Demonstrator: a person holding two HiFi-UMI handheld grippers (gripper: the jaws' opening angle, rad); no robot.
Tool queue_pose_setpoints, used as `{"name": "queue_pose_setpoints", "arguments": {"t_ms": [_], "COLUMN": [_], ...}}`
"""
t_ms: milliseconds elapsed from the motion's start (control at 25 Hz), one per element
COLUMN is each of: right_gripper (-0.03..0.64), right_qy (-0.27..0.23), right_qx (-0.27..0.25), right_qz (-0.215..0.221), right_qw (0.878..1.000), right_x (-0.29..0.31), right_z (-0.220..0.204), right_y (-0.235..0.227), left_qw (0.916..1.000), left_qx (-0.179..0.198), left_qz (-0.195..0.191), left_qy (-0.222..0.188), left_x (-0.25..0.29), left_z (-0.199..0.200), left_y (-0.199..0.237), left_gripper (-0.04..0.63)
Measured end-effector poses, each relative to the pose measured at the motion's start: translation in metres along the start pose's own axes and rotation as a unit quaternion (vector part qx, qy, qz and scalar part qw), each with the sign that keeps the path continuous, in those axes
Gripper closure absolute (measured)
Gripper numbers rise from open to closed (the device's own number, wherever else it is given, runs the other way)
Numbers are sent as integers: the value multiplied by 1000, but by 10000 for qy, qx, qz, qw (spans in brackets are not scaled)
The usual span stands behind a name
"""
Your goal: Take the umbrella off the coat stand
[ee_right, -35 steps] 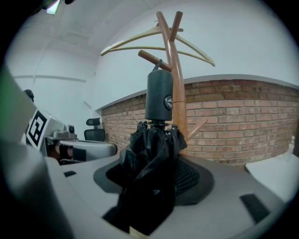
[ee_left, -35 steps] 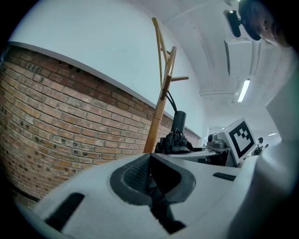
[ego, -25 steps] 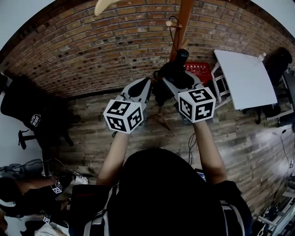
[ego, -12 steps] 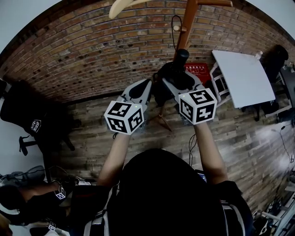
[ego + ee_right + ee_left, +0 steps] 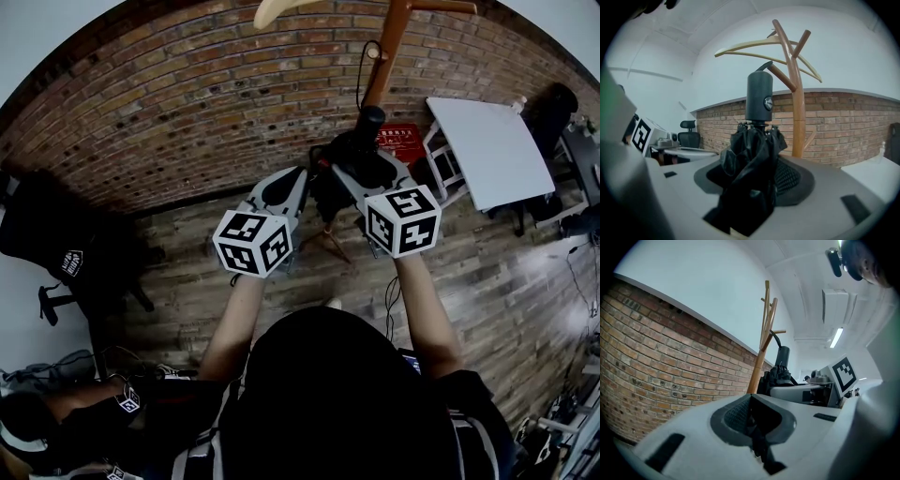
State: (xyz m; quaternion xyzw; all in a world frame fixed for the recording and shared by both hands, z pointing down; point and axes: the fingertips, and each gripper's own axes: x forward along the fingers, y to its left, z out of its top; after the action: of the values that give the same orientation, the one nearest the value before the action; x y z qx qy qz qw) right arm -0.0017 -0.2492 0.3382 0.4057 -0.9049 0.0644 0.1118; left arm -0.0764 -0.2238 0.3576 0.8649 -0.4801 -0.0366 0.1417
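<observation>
The right gripper [image 5: 752, 187] pinches the folded umbrella [image 5: 750, 154] between its two fingers. The umbrella is black. Its cloth is bunched up and wrinkly. Its fat dark handle [image 5: 759, 96] points up and has a round button on it. A thin black strap [image 5: 360, 66] goes from the handle up to a short peg on the wooden coat stand [image 5: 798, 108]. The stand is close behind the umbrella, in front of a brick wall [image 5: 848, 122]. The left gripper [image 5: 752, 418] is beside the umbrella. Its fingers are pressed together with nothing in them.
</observation>
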Motion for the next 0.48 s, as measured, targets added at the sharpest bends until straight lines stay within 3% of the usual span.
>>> {"name": "queue_pose_setpoints", "arguments": {"t_ms": [480], "right_gripper": [348], "right_qy": [88], "right_qx": [99], "right_qz": [-118], "right_qw": [9998], "right_x": [-11], "right_z": [-8], "right_y": [23], "left_qw": [9999], "left_qx": [-66], "left_qz": [-117], "left_qy": [65], "left_x": [-25], "left_z": [-5], "left_y": [0], "left_gripper": [577]}}
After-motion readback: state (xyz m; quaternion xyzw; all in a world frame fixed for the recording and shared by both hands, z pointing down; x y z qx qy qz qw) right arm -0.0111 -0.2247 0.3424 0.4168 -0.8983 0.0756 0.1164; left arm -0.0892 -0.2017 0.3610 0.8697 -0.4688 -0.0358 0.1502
